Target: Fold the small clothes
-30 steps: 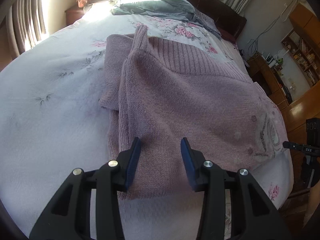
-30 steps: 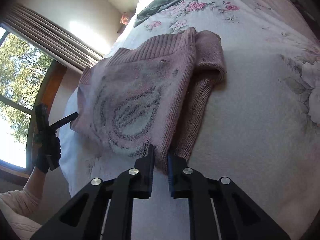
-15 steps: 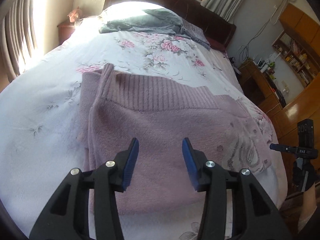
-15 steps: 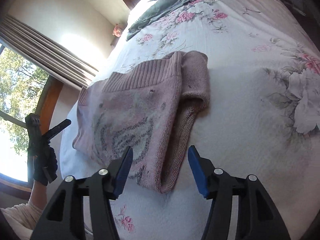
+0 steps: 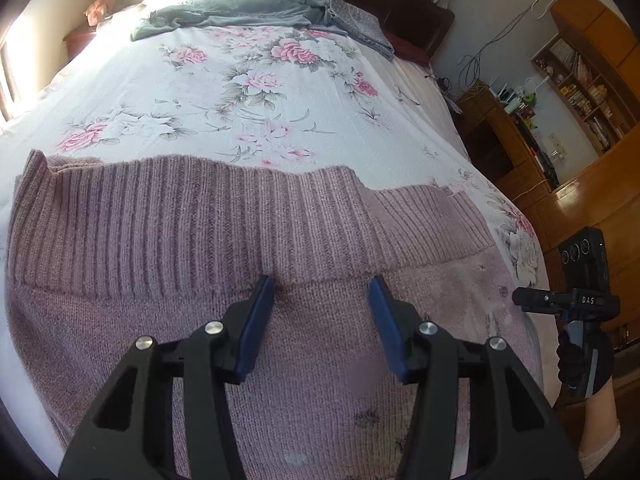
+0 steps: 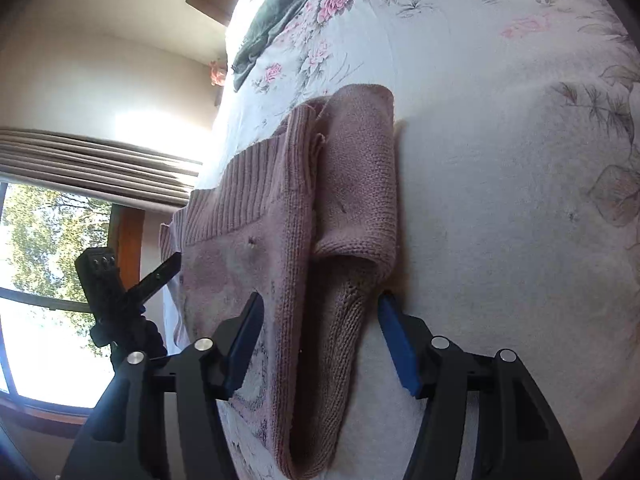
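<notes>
A small mauve knit sweater (image 5: 248, 264) lies folded on the floral bedspread (image 5: 248, 92), its ribbed hem running across the left wrist view. My left gripper (image 5: 321, 285) is open, low over the sweater just short of the ribbed band. In the right wrist view the same sweater (image 6: 280, 240) shows a sleeve (image 6: 360, 184) folded along its right edge. There my right gripper (image 6: 320, 304) stands open, its fingers on either side of the folded edge and sleeve, nothing clamped.
Grey clothes (image 5: 240, 4) are heaped at the head of the bed by the dark headboard (image 5: 400, 4). A wooden desk and shelves (image 5: 568, 92) stand to the right of the bed. A window with curtains (image 6: 52, 264) lies on the other side. A gloved hand (image 5: 580, 364) holds the right gripper.
My right gripper let go of the sweater's corner, opened, and now straddles the folded edge. My left gripper stayed open and moved forward over the sweater toward the ribbed hem.
</notes>
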The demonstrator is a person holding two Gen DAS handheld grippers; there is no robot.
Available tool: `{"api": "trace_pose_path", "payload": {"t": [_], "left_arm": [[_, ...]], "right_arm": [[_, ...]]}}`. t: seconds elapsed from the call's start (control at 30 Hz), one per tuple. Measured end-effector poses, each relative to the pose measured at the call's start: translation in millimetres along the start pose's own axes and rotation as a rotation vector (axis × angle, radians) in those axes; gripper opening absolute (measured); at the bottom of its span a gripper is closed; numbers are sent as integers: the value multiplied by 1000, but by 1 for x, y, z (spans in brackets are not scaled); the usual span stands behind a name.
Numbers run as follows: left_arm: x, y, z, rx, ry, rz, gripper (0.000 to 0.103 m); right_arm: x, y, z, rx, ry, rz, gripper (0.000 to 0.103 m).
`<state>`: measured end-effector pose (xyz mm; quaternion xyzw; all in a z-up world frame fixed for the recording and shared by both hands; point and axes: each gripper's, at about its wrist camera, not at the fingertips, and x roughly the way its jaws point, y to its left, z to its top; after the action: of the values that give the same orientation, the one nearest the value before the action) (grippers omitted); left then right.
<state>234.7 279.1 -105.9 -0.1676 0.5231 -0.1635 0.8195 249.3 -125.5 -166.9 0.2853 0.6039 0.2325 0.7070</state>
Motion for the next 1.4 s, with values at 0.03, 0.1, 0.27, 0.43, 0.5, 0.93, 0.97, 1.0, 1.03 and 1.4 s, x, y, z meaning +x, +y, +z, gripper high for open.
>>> {"api": "trace_pose_path", "payload": {"t": [0.03,0.1,0.27,0.43,0.5,0.93,0.97,1.0,1.03,1.4], "left_arm": [[2,2,-1,-8,0,-10,51],[3,10,-2,-31,3,-33,51],[5,11,-6,-11,2,-27,51],[5,14,-6,-14,-3,-36,51],[5,16,-6,-13,-4,-44,51],[-12,14,-18,24,45,-162,51],[-8,16,-19,22,47,-162,51],[-5,18,-19,15,46,-164,51],[-1,21,-19,7,44,-171,51],[-19,31,-23,-64,-13,-202,52]], "right_arm": [[2,-3,1,11,-6,17,60],[3,-7,3,25,-18,55,60],[16,-8,9,37,-37,81,53],[23,-4,8,31,-54,83,29],[23,-2,5,28,-65,96,24],[-41,35,-58,18,-184,250,11],[-36,33,-57,15,-177,194,11],[-29,29,-53,19,-168,141,11],[-23,22,-49,33,-159,120,11],[-28,69,-22,-6,-163,246,11]]}}
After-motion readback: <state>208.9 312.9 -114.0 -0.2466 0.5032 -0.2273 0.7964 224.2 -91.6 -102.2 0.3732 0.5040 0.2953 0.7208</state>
